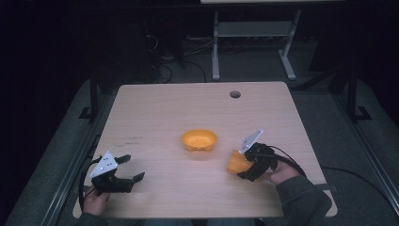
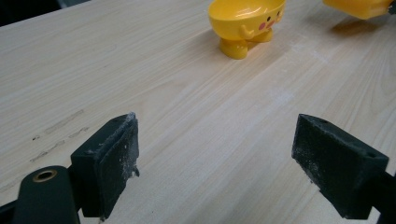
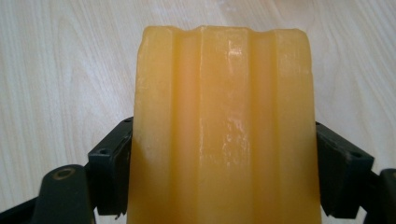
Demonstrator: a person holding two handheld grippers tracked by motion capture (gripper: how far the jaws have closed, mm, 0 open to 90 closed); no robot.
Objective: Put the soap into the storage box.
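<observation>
Right tool (image 1: 245, 165) clamped on a ribbed orange cup (image 1: 238, 162), held just above the surface (image 1: 155, 113). Left tool (image 1: 126, 168) wide open, empty. Yellow bowl (image 1: 199, 140) stands ahead, between both tools.

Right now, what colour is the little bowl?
Yellow bowl with pink cheeks, clearest in the left gripper view.

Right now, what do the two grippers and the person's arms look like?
Both are black two-jaw tools. The left gripper and the right gripper each carry a grey three-cornered plate on top and trail a black cable. The jaw pads are flat, black, rectangular and scuffed whitish. The person wears grey sleeves.
</observation>
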